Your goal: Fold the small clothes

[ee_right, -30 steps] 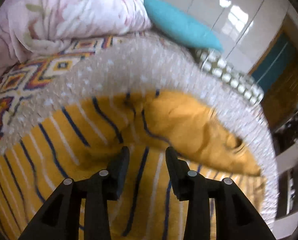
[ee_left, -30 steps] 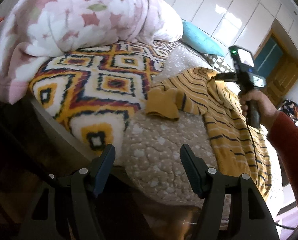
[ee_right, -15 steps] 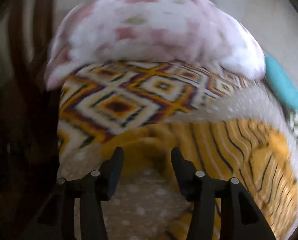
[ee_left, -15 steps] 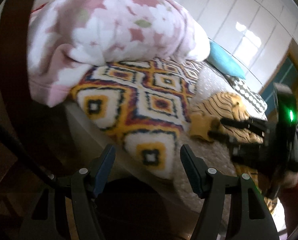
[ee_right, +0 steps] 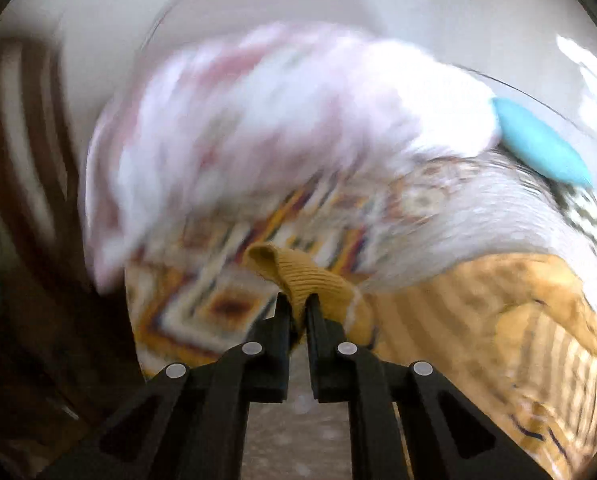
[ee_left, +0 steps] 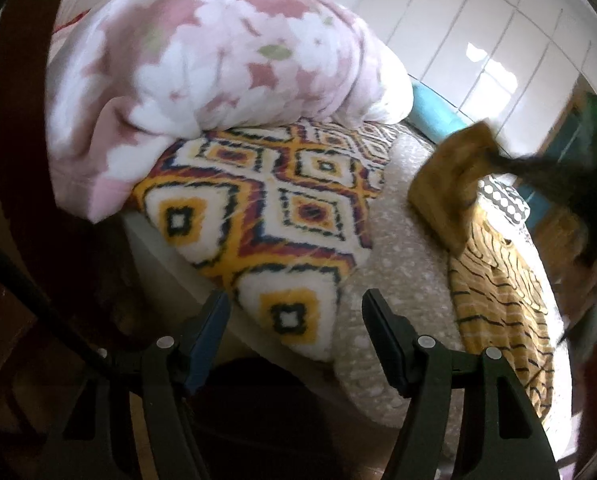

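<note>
A mustard-yellow garment with dark stripes (ee_left: 498,292) lies on the bed at the right of the left wrist view. My right gripper (ee_right: 297,300) has its jaws closing, and the garment's ribbed cuff (ee_right: 298,272) is pinched between the pads. In the left wrist view that gripper (ee_left: 498,158) is a dark blur holding the sleeve end (ee_left: 446,184) up off the bed. My left gripper (ee_left: 296,300) hangs open over the bed's near edge, with nothing between its fingers and well apart from the garment.
A pink floral blanket (ee_left: 226,60) is heaped on a diamond-patterned throw (ee_left: 266,208) at the left of the bed. The beige dotted bedspread (ee_left: 398,272) runs under the garment. A teal pillow (ee_left: 430,108) lies behind. Dark wooden furniture (ee_left: 14,120) stands at the left.
My right gripper swung to the sleeve end, shut on the ribbed cuff and raised it off the bed. The left gripper stayed open and shifted a little along the bed edge.
</note>
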### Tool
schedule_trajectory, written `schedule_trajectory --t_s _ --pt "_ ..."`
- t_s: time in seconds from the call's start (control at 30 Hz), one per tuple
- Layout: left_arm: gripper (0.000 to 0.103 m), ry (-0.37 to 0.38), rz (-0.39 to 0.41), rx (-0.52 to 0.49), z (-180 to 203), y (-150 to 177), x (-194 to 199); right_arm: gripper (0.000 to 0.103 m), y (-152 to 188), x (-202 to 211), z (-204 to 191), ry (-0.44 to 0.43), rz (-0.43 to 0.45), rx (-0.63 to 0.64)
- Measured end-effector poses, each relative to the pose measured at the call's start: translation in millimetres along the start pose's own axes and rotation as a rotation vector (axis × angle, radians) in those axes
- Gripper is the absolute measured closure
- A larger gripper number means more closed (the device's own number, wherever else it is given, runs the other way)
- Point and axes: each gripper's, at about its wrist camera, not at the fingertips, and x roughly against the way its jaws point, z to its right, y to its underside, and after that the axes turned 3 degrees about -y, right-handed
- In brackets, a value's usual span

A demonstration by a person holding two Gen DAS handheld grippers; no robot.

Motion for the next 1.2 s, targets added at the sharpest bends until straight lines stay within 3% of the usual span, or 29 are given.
schedule_trajectory --t_s 0.13,0.27,0.33,0.43,0.47,0.57,0.7,0.77,1.0,1.2 --pt "0.033 0.007 0.003 -0.036 15.9 0.7 -0.4 0.095 -1.5 91.9 108.6 0.078 0.103 -0.257" --pt "0.033 0.018 -0.012 -0.054 28.0 0.9 -4.5 0.095 45.5 157.4 232.4 0.255 0.107 -0.537" --pt "0.033 0.026 -0.024 -0.067 37.0 -0.4 -8.1 0.094 77.7 167.0 288.1 0.391 0.042 -0.608" --pt "0.032 0.050 -0.040 -0.092 53.2 -0.7 -9.2 0.089 115.9 164.5 329.9 0.738 -0.152 -0.564" --pt "0.028 0.055 -0.046 -0.110 60.3 -0.2 -9.9 0.085 131.5 171.5 335.1 0.767 -0.154 -0.567" --pt "0.026 0.052 -0.063 -0.177 85.3 2.0 -16.5 0.063 160.8 203.7 336.1 0.655 -0.062 -0.635" --pt "0.026 0.086 -0.110 -0.226 115.0 4.8 -35.5 0.062 174.8 217.9 322.0 0.593 -0.038 -0.598" --pt "0.026 0.111 -0.146 -0.243 132.7 6.1 -48.9 0.062 170.4 211.8 309.8 0.521 -0.033 -0.561" --pt "0.026 0.171 -0.160 -0.288 187.1 -1.8 -70.6 0.062 128.8 138.2 240.5 0.267 -0.021 -0.425" --pt "0.026 0.204 -0.182 -0.245 174.7 13.1 -78.7 0.062 64.2 48.6 203.0 0.191 -0.014 -0.260"
